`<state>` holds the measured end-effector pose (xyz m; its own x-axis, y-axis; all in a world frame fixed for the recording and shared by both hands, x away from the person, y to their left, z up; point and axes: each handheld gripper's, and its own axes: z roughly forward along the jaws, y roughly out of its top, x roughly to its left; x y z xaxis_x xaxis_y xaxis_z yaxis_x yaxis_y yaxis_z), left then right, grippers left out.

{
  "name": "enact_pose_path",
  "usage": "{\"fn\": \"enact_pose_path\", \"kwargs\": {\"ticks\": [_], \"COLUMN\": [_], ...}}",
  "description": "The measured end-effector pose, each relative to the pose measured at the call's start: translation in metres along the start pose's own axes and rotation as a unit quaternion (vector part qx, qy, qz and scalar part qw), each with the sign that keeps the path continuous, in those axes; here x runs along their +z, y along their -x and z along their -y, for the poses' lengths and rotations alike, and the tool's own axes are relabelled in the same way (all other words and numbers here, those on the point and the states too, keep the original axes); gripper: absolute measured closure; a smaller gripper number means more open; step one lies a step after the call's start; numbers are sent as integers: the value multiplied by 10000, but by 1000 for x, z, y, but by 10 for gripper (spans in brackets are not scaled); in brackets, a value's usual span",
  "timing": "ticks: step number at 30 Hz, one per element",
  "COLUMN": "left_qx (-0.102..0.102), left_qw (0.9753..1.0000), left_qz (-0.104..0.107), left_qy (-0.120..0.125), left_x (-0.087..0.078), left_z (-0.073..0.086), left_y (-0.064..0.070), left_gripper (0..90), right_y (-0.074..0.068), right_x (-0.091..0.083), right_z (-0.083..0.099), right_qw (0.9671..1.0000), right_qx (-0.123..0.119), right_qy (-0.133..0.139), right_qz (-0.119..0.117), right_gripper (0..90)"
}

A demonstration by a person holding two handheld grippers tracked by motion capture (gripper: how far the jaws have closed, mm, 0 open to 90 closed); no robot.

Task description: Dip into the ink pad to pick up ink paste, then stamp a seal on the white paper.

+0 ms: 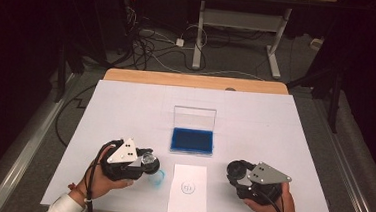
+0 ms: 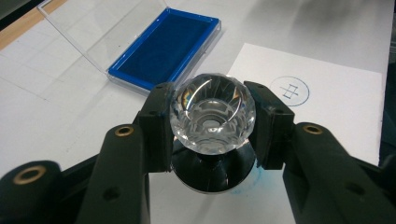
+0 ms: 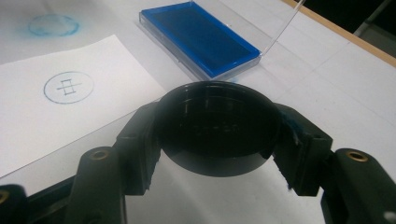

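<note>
On the white table sheet [image 1: 275,122], between the two hands, an open ink pad [image 1: 191,140]: shallow blue tray with dark blue felt inside, clear hinged lid [image 1: 194,117] standing upright along its far edge. Just in front of the pad, a sheet of paper [image 1: 188,196] lying flat, marked near its middle with a round blue stamp print [image 1: 188,187] holding a small boxy sign.

At the near left, left gripper [image 1: 148,161] pinching a stamp [image 2: 212,114] by its faceted clear knob, one black jaw pressed to each side. Below the knob, dark round base of the stamp, hanging just above the table beside the paper's edge. Under and around it, a faint ring-shaped blue smudge [image 1: 157,179] on the table sheet.

At the near right, right gripper [image 1: 237,170] clamped on a black round cap [image 3: 215,135], jaws tight against its rim on both sides, hollow side turned toward the camera. Held low over bare table, beside the paper's right edge and well apart from the stamp.
</note>
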<state>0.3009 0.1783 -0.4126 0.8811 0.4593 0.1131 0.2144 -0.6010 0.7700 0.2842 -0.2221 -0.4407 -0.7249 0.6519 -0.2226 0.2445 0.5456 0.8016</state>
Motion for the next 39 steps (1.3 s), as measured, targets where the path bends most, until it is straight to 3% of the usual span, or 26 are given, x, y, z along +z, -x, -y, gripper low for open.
{"fn": "enact_pose_path", "kwargs": {"ticks": [17, 29, 39], "left_qx": [57, 38, 158], "left_qw": [9998, 9982, 9965], "left_qz": [164, 422, 567], "left_qy": [50, 423, 595], "left_x": [6, 17, 26], "left_z": [-6, -30, -50], "left_y": [4, 1, 6], "left_gripper": [543, 544, 544], "right_y": [-4, -13, -36], "right_x": [10, 30, 60], "right_z": [-7, -32, -52], "right_qw": [9998, 9975, 9936], "right_qx": [-120, -224, -471], "right_qy": [-12, 117, 96], "right_qz": [-181, -657, -1025], "right_gripper": [384, 384, 384]}}
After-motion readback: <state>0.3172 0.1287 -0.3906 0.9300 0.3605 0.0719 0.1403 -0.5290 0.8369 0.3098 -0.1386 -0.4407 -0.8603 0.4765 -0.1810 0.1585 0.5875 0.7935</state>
